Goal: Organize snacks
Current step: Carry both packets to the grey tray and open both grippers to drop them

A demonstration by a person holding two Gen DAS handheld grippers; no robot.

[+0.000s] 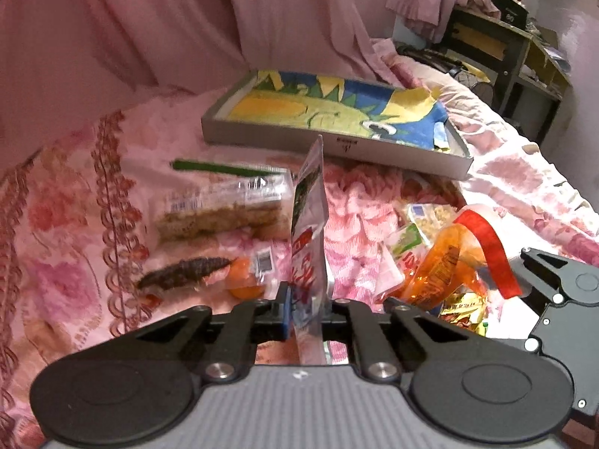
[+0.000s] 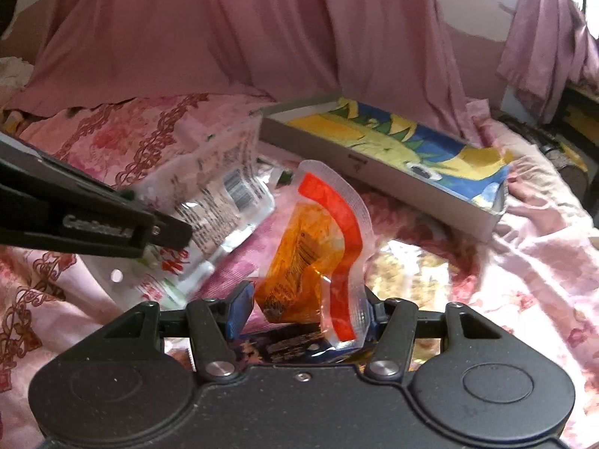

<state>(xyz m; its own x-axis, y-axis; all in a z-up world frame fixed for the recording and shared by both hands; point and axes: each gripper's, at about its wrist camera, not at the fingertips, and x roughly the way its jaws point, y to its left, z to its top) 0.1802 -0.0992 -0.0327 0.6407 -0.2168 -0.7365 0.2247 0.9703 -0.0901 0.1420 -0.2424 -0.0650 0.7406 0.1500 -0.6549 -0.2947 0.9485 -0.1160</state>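
Pink floral bedspread [image 1: 374, 202], curtain [image 1: 157, 18] behind; tray [image 1: 337, 146], snacks scattered.

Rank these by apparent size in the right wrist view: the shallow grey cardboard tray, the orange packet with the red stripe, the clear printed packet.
1. Shallow grey cardboard tray
2-3. Unsure: clear printed packet and orange packet look similar, both close to the camera.

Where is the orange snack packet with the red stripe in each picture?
Left wrist view: the orange packet is at the lower right, above other snacks, beside the right gripper's black body.
Right wrist view: the same packet is in the lower middle, pinched in the right gripper.
Shared landmark: the shallow box with the cartoon cloth, on the bed behind it.
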